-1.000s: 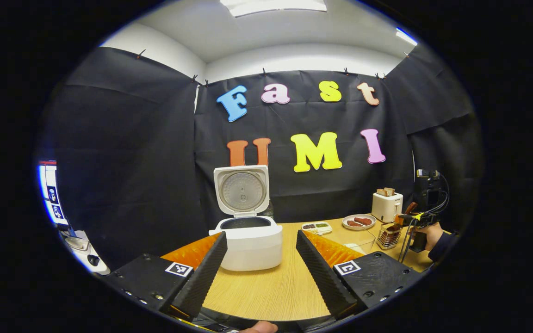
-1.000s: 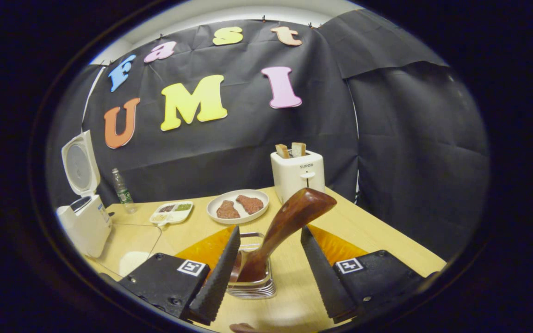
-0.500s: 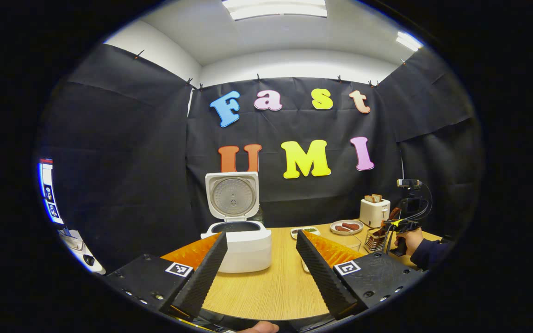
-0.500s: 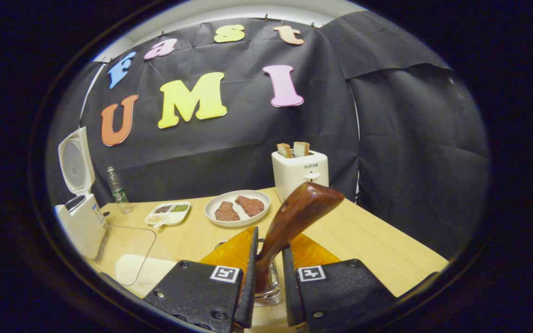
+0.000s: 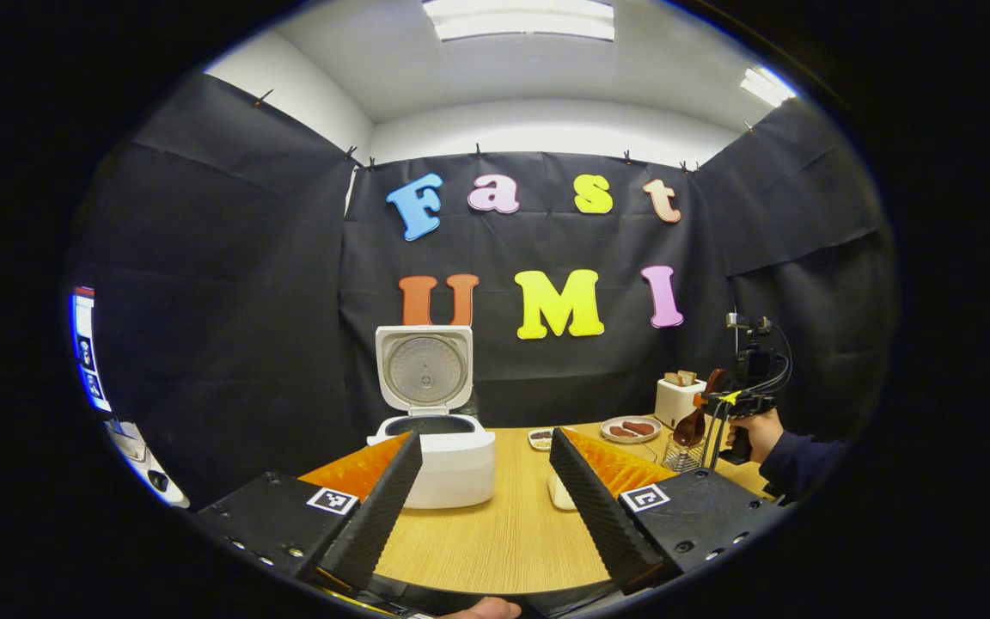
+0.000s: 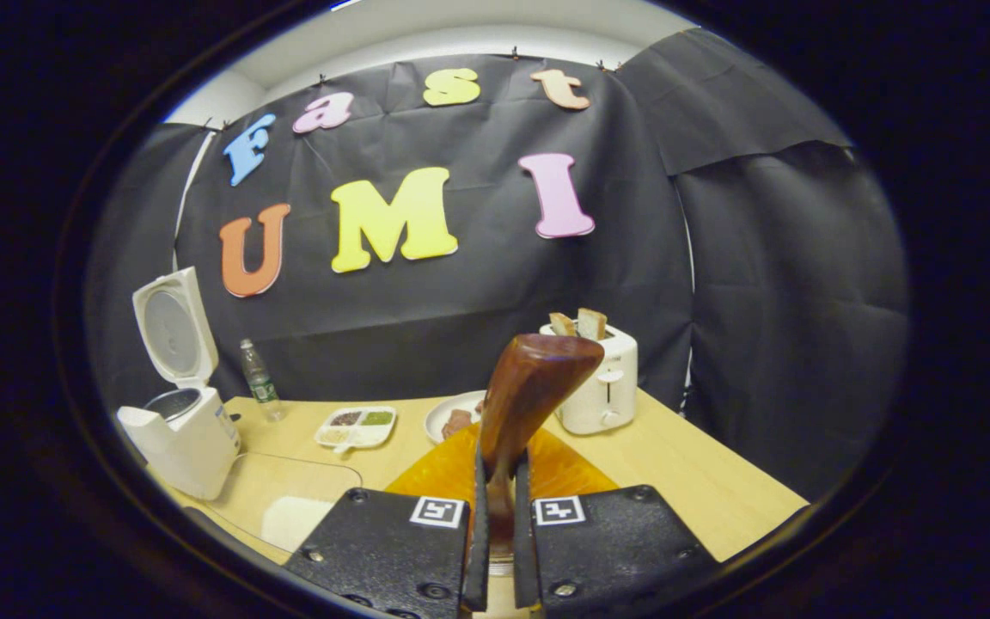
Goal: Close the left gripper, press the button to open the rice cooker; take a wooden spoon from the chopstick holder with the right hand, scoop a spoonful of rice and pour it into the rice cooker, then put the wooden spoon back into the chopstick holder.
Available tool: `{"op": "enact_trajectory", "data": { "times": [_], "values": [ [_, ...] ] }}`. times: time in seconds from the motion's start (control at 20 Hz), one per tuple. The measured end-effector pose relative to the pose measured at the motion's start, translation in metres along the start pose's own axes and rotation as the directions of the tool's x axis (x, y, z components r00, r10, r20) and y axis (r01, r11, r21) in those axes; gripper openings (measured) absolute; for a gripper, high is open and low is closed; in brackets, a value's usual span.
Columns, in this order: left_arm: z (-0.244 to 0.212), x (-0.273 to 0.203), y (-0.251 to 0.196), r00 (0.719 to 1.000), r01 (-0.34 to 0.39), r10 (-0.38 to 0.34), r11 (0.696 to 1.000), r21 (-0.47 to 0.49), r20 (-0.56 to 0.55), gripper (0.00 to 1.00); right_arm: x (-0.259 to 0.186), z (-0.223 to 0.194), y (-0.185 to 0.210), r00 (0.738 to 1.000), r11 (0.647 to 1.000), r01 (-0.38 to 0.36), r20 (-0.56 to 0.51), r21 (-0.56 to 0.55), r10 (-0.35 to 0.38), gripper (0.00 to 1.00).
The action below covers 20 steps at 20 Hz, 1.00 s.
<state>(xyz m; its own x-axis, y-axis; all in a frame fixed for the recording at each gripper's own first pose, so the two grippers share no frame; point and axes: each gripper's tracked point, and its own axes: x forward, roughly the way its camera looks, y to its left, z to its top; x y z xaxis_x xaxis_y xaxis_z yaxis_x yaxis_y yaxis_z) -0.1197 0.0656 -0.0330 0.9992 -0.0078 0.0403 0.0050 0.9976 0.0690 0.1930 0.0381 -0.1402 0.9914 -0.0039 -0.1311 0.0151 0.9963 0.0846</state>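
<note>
The white rice cooker (image 5: 448, 460) stands on the table with its lid (image 5: 424, 370) up; it also shows at the left in the right gripper view (image 6: 190, 443). My left gripper (image 5: 482, 503) is open and empty, well back from the cooker. My right gripper (image 6: 497, 516) is shut on the handle of the dark wooden spoon (image 6: 534, 387), which points up and away. In the left gripper view the spoon (image 5: 691, 425) hangs just above the wire chopstick holder (image 5: 675, 456), carried by the far gripper (image 5: 740, 400) in a person's hand (image 5: 760, 427). A clear container of rice (image 6: 289, 507) lies near the cooker.
A white toaster (image 6: 602, 387) with bread stands at the back right. A plate of meat (image 6: 452, 419), a divided seasoning tray (image 6: 356, 427) and a water bottle (image 6: 259, 378) line the back of the wooden table (image 5: 504, 533). Black cloth walls close in the booth.
My right gripper closed on the spoon's handle and lifted it up from the holder. My left gripper drew back from the cooker, still open.
</note>
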Motion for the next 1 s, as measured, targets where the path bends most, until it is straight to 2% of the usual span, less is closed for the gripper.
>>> {"op": "enact_trajectory", "data": {
  "times": [0.25, 0.45, 0.65, 0.85, 1.0],
  "values": [
    [0.002, -0.004, 0.011, 1.0, -0.017, 0.017, 1.0, -0.011, 0.011, 0.95, -0.026, 0.044, 0.034, 0.996, 0.995, -0.019, 0.083, -0.096, 0.027, 0.11],
    [0.0, -0.008, 0.02, 0.999, -0.034, 0.034, 0.999, -0.01, 0.011, 0.95, -0.039, 0.05, 0.081, 0.991, 0.99, -0.087, 0.089, -0.114, 0.097, 0.11],
    [0.0, -0.013, 0.03, 0.998, -0.057, 0.057, 0.998, -0.001, 0.033, 0.95, -0.037, 0.034, 0.12, 0.989, 0.984, -0.125, 0.069, -0.127, 0.134, 0.1],
    [-0.003, -0.012, 0.033, 0.998, -0.057, 0.058, 0.998, -0.013, 0.032, 0.95, -0.021, -0.009, 0.157, 0.987, 0.979, -0.157, -0.004, -0.133, 0.158, 0.11],
    [-0.01, -0.009, 0.033, 0.998, -0.054, 0.054, 0.998, -0.015, 0.022, 0.95, -0.005, -0.035, 0.166, 0.991, 0.979, -0.132, -0.036, -0.156, 0.128, 0.1]
  ]
}}
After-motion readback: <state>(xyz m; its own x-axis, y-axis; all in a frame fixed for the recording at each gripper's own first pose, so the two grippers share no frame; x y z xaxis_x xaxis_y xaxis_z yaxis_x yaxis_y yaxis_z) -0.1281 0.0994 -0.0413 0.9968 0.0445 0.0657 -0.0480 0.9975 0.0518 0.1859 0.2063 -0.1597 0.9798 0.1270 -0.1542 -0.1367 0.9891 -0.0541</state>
